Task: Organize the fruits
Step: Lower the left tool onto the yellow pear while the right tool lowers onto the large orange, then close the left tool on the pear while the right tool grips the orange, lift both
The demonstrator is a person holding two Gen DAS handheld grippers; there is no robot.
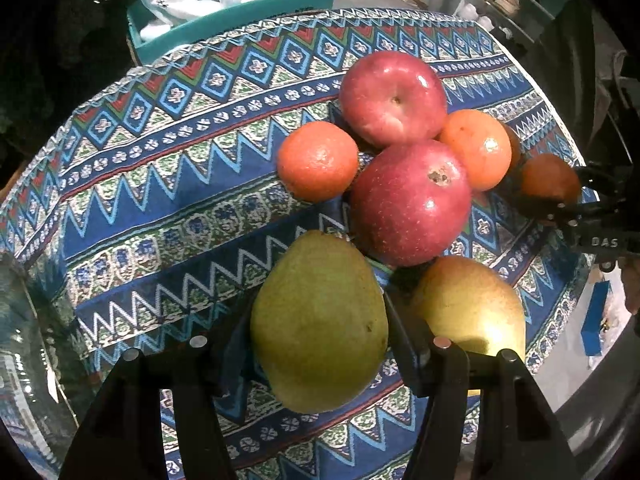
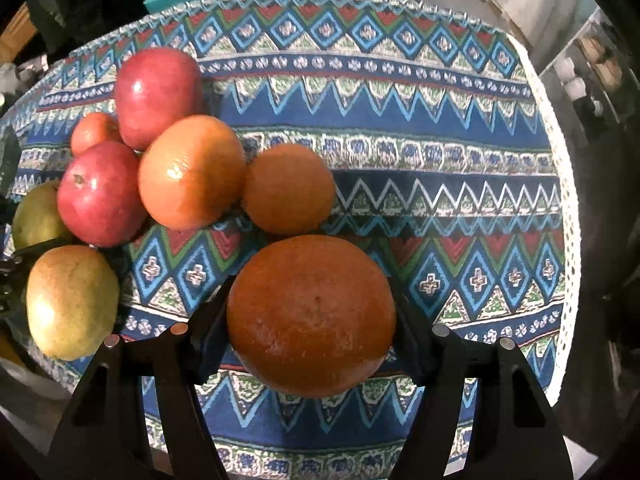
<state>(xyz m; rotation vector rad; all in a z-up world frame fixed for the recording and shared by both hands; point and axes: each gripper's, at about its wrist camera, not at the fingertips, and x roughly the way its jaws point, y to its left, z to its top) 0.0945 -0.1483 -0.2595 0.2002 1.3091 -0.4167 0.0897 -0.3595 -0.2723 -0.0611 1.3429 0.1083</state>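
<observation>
Left wrist view: both hand-held grippers clamped on fruit, pile close by.
Left hand-held gripper [image 1: 319, 344] is closed around the big green pear [image 1: 319, 322], low over the patterned blue cloth worktop [image 1: 160, 208]; right hand-held gripper [image 2: 312, 340] pinches the large dark orange [image 2: 311, 314]. Risks: smooth, tapering pear likely slips or twists out; swinging it could knock the yellow pear [image 1: 472, 304] just beside, or the shiny red apple [image 1: 412, 204], and send the stacked round fruit rolling toward the worktop edge.
</observation>
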